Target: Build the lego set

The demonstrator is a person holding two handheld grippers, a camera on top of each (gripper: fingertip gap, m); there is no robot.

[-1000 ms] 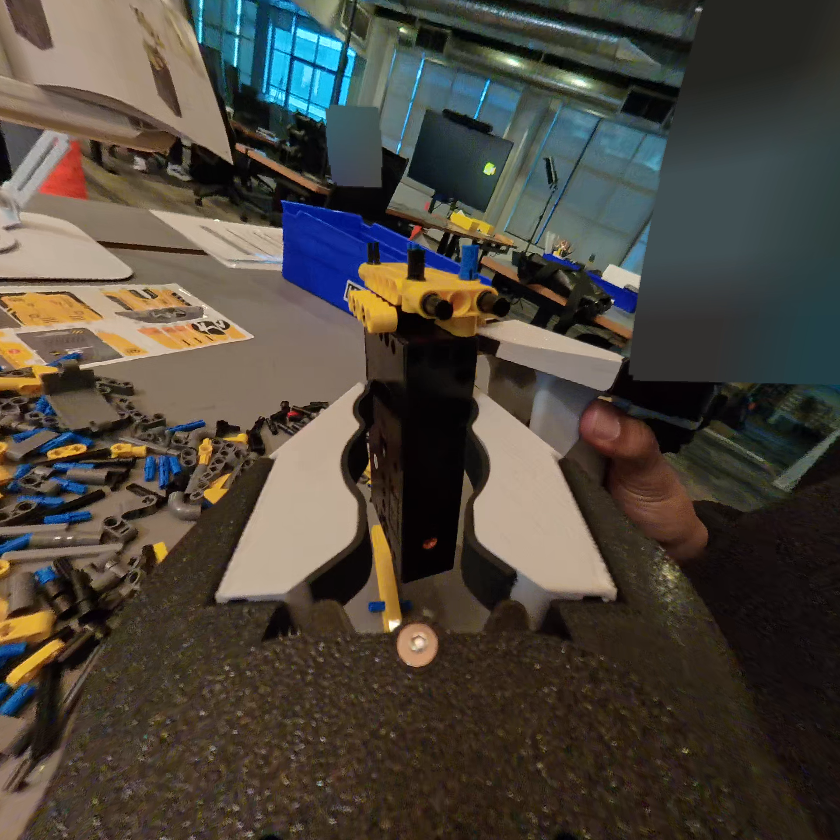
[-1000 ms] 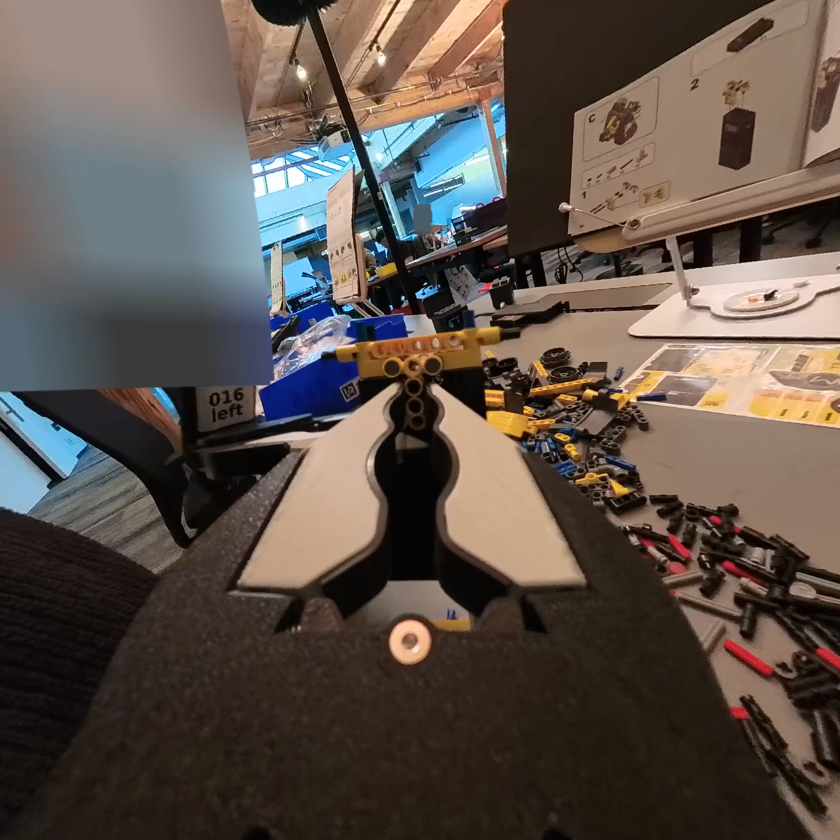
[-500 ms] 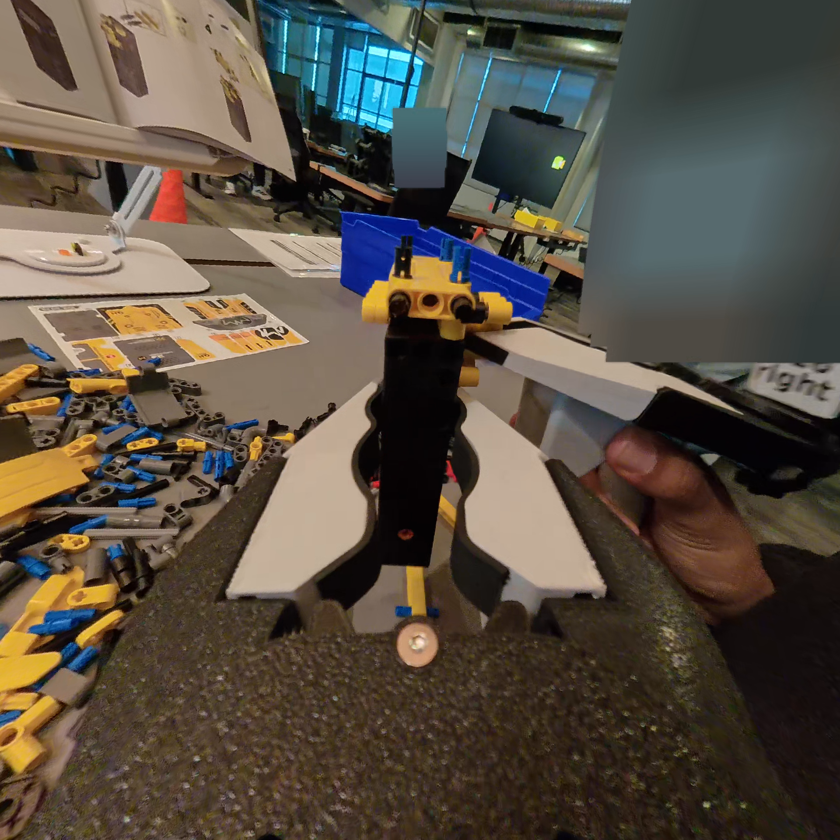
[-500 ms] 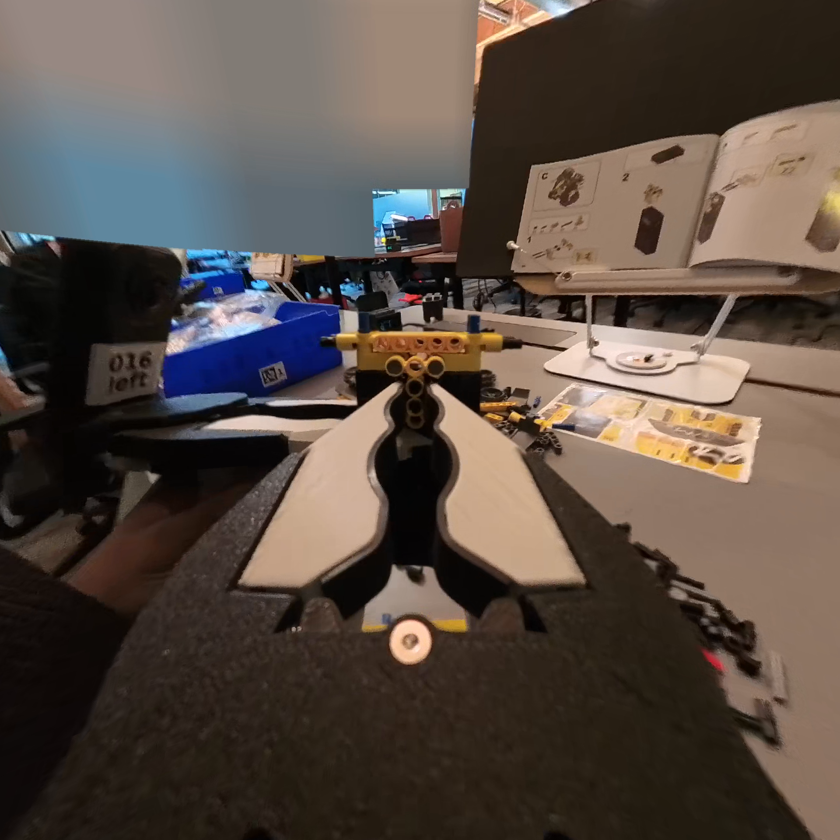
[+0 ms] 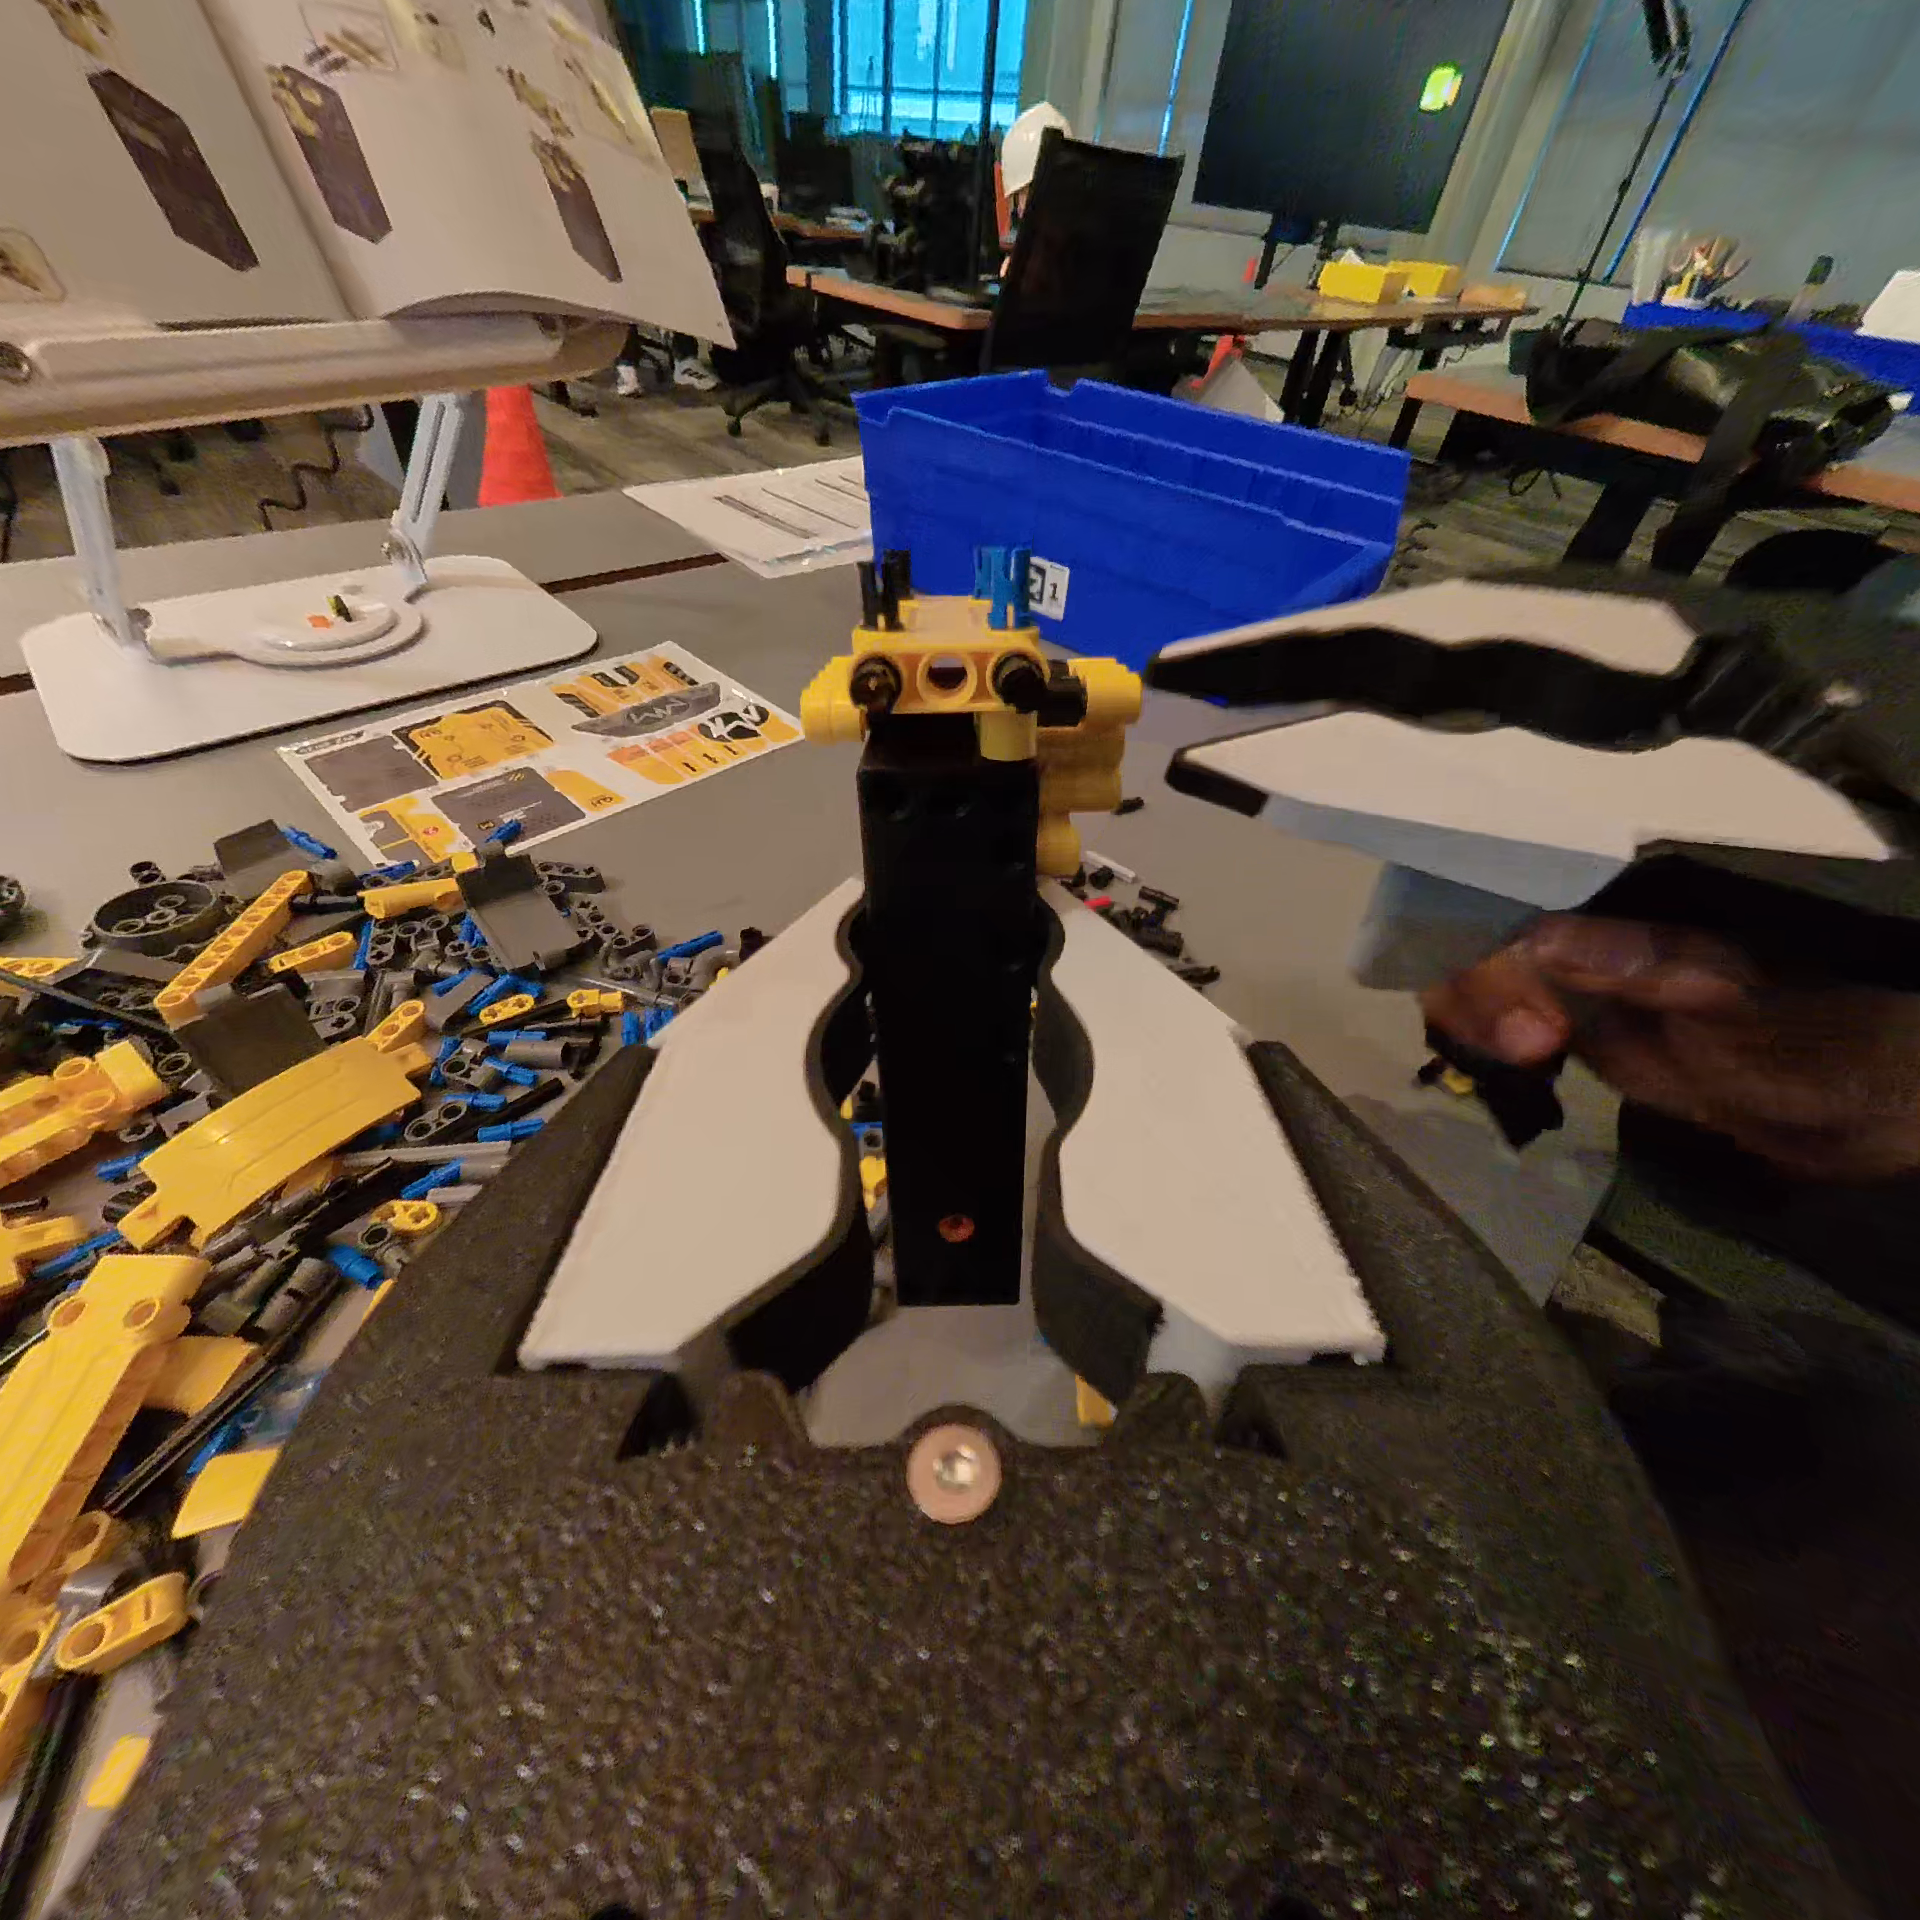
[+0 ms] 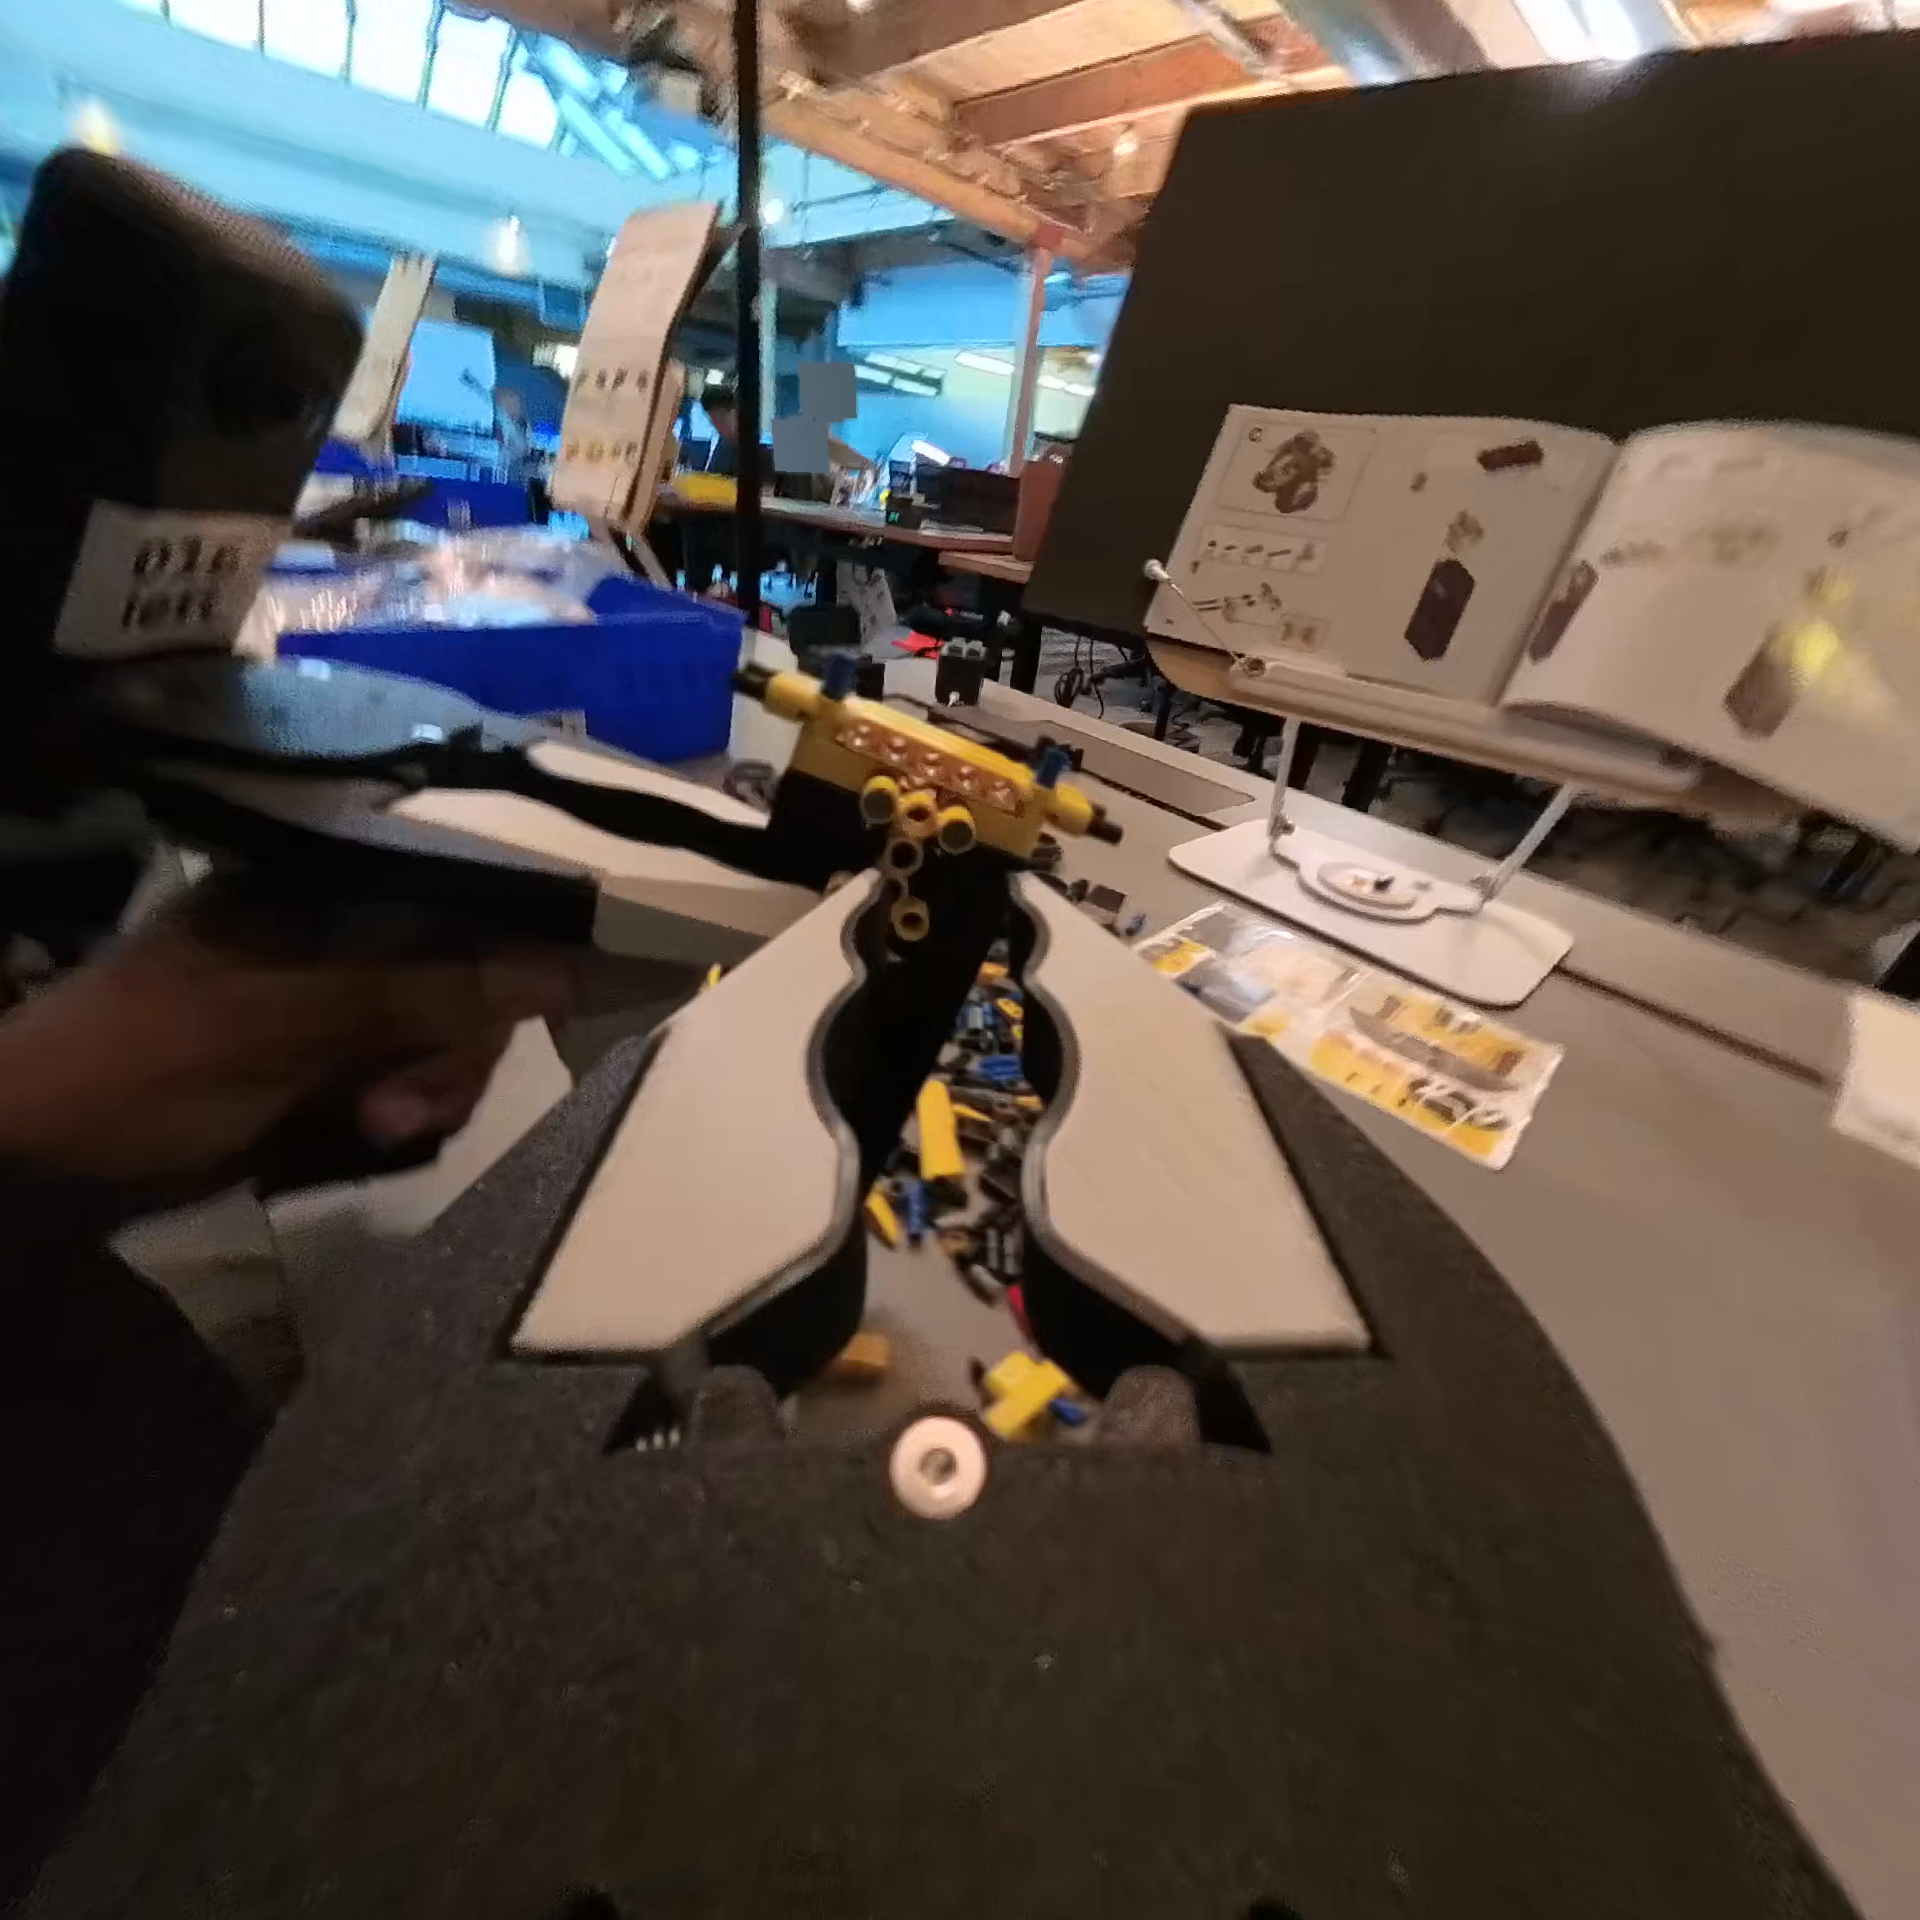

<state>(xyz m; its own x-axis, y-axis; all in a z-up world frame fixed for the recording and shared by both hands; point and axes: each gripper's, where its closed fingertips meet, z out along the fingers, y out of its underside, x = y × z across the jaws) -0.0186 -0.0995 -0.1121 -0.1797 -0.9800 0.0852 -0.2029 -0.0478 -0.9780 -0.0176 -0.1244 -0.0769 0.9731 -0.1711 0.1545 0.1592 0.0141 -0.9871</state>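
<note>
Fingers of the left gripper clamp a tall black block between them, its long axis running upright out past the fingertips, with a yellow beam assembly seated across its top, above and beyond the tips. Black and blue pins stand up from that yellow piece. Off to the right of those fingers, the right gripper hangs with its fingers parted and nothing between them, its tips just beside the yellow assembly but apart from it; a hand grips its handle. From the right wrist view, the block and its yellow top tilt just ahead of that gripper's own open fingers, so the left gripper alone has hold. Loose yellow, black and blue parts lie spread on the grey table to the left of the holding fingers, with a sticker sheet and a blue bin farther ahead and an open instruction booklet on a stand. Printing shows on the bin's label, the sheet, the booklet and a tag on the left gripper; it goes unquoted.
</note>
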